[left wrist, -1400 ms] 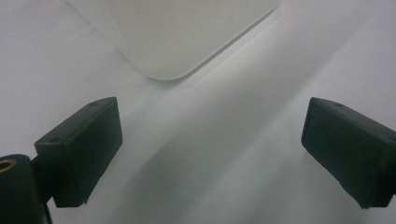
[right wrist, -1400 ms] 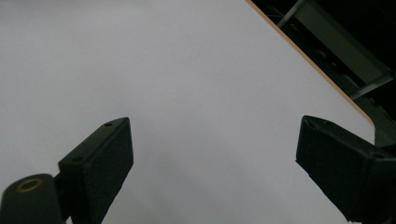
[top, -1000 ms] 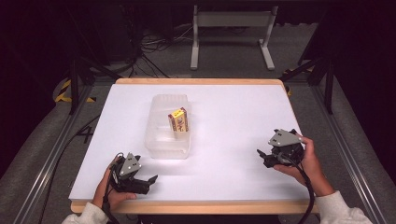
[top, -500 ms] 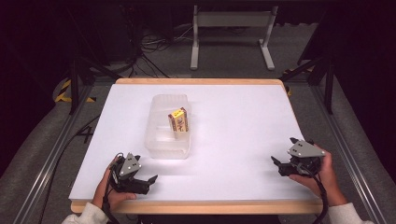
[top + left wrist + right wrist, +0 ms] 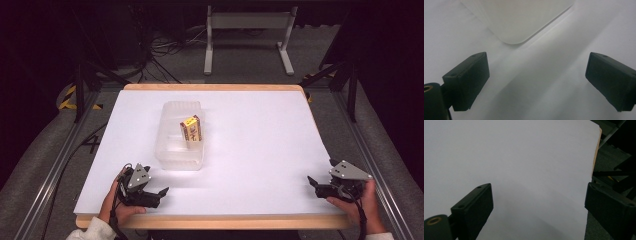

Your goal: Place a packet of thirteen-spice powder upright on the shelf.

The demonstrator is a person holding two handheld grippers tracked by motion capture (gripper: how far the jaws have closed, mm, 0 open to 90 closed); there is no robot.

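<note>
A clear plastic container (image 5: 175, 150) stands left of the table's middle, with a small yellow and brown box (image 5: 192, 129) upright inside it. My left gripper (image 5: 159, 196) rests at the near left of the table, just in front of the container, held by a hand. Its jaws are open with nothing between them; in the left gripper view (image 5: 537, 80) the container's rounded corner (image 5: 524, 22) lies a little ahead. My right gripper (image 5: 319, 176) sits at the table's near right corner, open and empty, and it faces bare table in the right gripper view (image 5: 539, 207).
The white table top (image 5: 260, 140) has a wooden rim; its right edge (image 5: 596, 152) runs close to my right gripper. Beyond it are dark floor, metal rails (image 5: 380, 165), cables and a stand (image 5: 245, 30) behind the table.
My right gripper has moved toward the person and to the right, ending at the table's near right corner. The left gripper, container and box have stayed put.
</note>
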